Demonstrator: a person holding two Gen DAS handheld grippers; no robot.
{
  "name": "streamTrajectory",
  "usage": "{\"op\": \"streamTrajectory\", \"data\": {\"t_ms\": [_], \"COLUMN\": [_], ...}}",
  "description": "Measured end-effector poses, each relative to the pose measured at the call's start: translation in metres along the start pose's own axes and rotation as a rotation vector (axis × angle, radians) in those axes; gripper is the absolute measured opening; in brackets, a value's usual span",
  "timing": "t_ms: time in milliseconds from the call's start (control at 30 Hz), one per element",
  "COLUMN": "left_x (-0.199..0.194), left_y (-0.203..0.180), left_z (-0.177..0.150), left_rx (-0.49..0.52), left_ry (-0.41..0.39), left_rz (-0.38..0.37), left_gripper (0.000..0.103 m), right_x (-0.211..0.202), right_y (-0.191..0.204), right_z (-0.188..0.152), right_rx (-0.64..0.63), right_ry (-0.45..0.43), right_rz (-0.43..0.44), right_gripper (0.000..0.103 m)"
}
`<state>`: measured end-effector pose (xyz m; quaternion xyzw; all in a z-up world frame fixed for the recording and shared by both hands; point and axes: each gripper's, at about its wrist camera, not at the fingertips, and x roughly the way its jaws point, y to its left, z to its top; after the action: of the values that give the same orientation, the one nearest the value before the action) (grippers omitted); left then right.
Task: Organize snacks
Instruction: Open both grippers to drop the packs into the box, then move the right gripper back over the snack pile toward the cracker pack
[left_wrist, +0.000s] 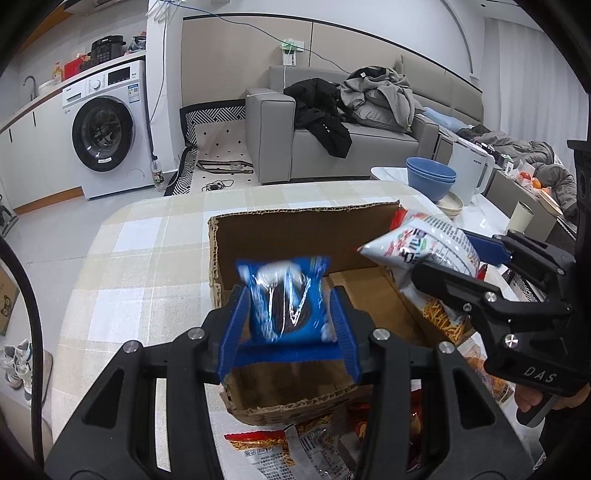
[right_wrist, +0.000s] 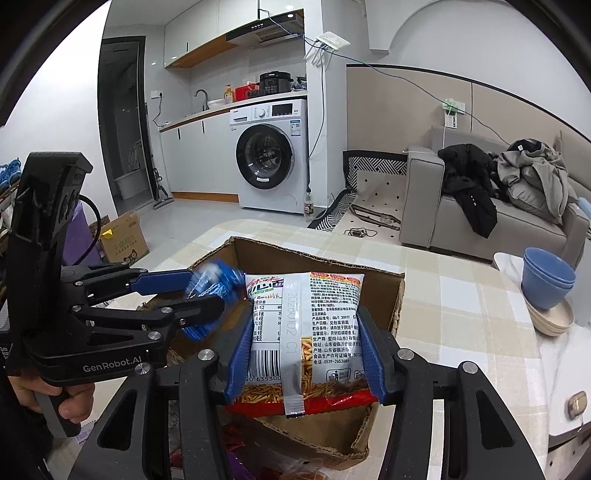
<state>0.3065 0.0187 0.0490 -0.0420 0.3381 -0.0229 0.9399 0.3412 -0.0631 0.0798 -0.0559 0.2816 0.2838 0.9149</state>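
Over corrugated cardboard box (left_wrist: 295, 236): left hand-held gripper (left_wrist: 287, 314) clamps glossy blue packet (left_wrist: 284, 299); right hand-held gripper (right_wrist: 303, 354) clamps crinkly noodle bag (right_wrist: 303, 325).

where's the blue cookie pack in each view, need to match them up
Left wrist: blue cookie pack at centre, clamped in the left gripper, above the cardboard box.
Right wrist: blue cookie pack left of centre, beside the noodle snack bag.
Shared landmark: the washing machine.
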Motion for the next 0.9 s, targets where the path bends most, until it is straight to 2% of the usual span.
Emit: {"op": "streamTrajectory", "data": {"t_ms": [100, 167, 200, 267, 333, 400, 467, 633, 900], "left_x": [-0.003, -0.01, -0.013, -0.021, -0.032, -0.044, -0.056, -0.085, -0.123], "left_y": [-0.001, 0.001, 0.001, 0.0, 0.0, 0.003, 0.004, 0.008, 0.014], "left_z": [0.001, 0.0, 0.0, -0.001, -0.003, -0.005, -0.008, -0.022, -0.056], "left_rx": [-0.001, 0.004, 0.005, 0.004, -0.005, -0.018, -0.031, -0.039, -0.045], "left_ry": [-0.009, -0.013, -0.019, -0.033, -0.05, -0.066, -0.07, -0.096, -0.094], "left_rz": [-0.006, -0.006, -0.01, -0.017, -0.016, -0.029, -0.044, -0.032, -0.01], "left_gripper": [0.044, 0.052, 0.057, 0.067, 0.086, 0.087, 0.101, 0.102, 0.102], "right_x": [-0.005, -0.012, -0.015, -0.025, -0.035, -0.045, -0.056, -0.078, -0.11], "right_y": [-0.001, -0.002, -0.003, -0.004, -0.005, -0.006, -0.007, -0.002, 0.0], "right_z": [0.0, 0.001, 0.002, 0.002, 0.002, 0.001, -0.002, -0.014, -0.041], "right_rx": [0.005, 0.004, 0.005, 0.012, 0.016, 0.023, 0.039, 0.048, 0.067], "right_ry": [-0.014, -0.027, -0.034, -0.047, -0.049, -0.063, -0.073, -0.073, -0.085], "right_rz": [0.007, 0.003, 0.002, 0.015, 0.018, 0.017, 0.021, 0.011, -0.013], "right_gripper": [0.056, 0.063, 0.072, 0.08, 0.093, 0.1, 0.103, 0.103, 0.103]}}
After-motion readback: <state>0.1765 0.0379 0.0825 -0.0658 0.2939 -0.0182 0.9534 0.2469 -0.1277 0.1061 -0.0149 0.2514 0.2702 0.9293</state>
